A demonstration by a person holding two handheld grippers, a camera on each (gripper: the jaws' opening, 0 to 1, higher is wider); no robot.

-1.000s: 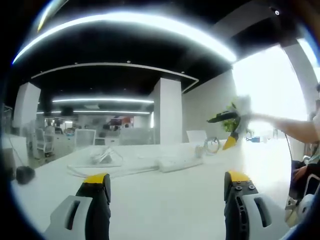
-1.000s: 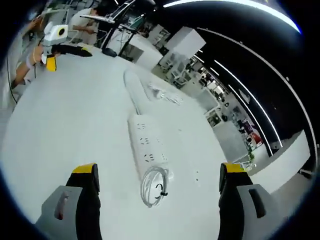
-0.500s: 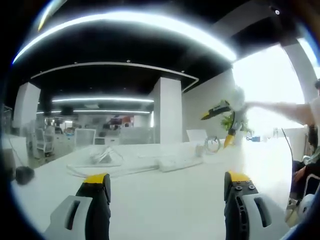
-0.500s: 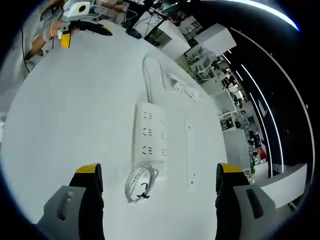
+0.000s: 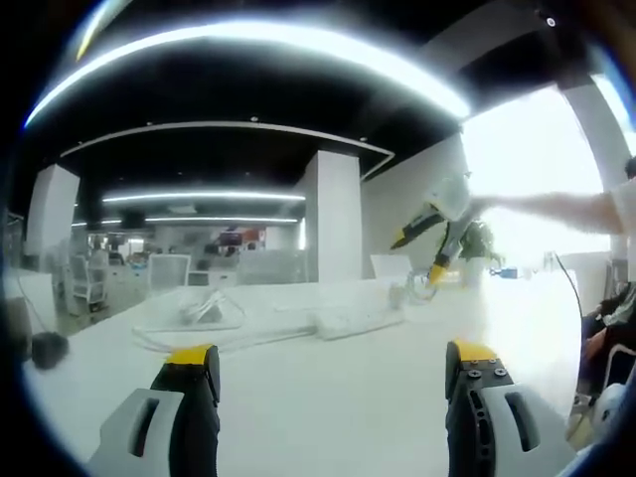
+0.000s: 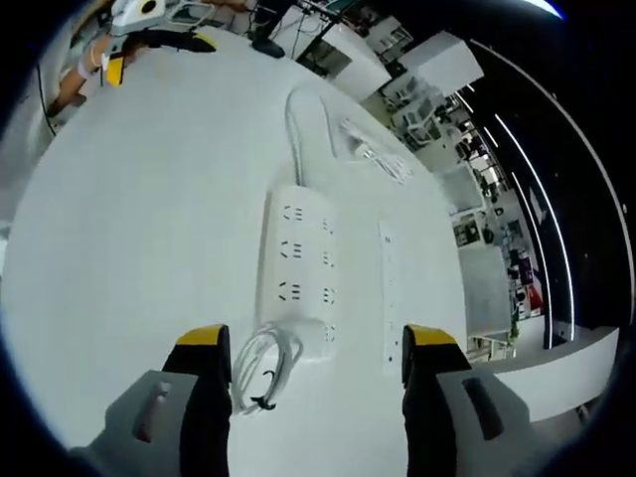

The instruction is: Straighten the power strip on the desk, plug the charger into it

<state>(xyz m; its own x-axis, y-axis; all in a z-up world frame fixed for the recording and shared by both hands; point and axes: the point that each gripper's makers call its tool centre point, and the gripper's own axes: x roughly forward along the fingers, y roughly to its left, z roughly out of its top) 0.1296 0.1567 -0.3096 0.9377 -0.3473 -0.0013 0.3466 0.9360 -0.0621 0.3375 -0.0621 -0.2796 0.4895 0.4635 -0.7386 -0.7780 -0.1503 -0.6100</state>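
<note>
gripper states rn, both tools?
Left tool: open, holding nothing, above the bare desk.
Right tool: open, holding nothing, over the near end of the power strip by the coiled cable.

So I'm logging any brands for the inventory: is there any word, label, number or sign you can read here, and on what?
None can be read.
Power strip: only socket holes show on its white face, no lettering legible.
Coiled white cable: no label visible.
Right tongs and left tongs: yellow tips, no markings readable.
Colored panels in the far office: too small and blurred to read.
</note>
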